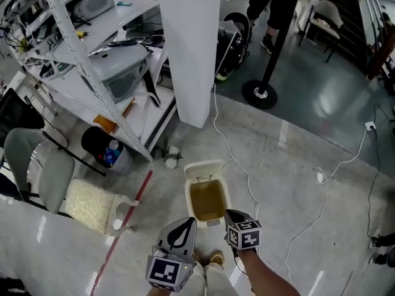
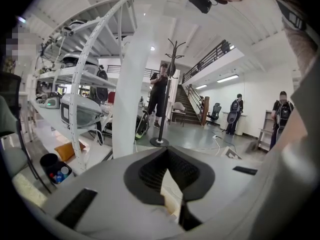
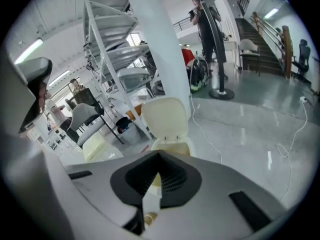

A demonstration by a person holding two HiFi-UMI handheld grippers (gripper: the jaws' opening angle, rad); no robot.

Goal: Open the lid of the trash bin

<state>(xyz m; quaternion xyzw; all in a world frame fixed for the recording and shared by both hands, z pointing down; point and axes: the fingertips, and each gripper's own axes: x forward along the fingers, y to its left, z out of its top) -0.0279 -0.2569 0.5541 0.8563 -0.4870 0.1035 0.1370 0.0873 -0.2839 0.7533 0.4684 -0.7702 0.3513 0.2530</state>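
Observation:
A small cream trash bin [image 1: 207, 202] stands on the floor right in front of me, its lid [image 1: 204, 170] tipped up and back so the inside shows. In the right gripper view the raised lid [image 3: 167, 115] stands above the bin's rim [image 3: 175, 147]. My left gripper [image 1: 182, 228] is near the bin's front left corner, and my right gripper [image 1: 234, 217] is at its front right corner. Both have their jaws together with nothing held. The left gripper [image 2: 169, 176] shows only a cream sliver of the bin past its jaws. The right gripper [image 3: 156, 178] points at the bin.
A white pillar [image 1: 188, 48] rises just behind the bin. A white shelving rack [image 1: 92, 54] fills the left, with a black bucket of bottles [image 1: 105, 150], a grey chair [image 1: 34, 162] and a foam pad [image 1: 89, 203] beside it. A white cable [image 1: 247, 171] runs past; a stand's base [image 1: 259, 94] sits beyond.

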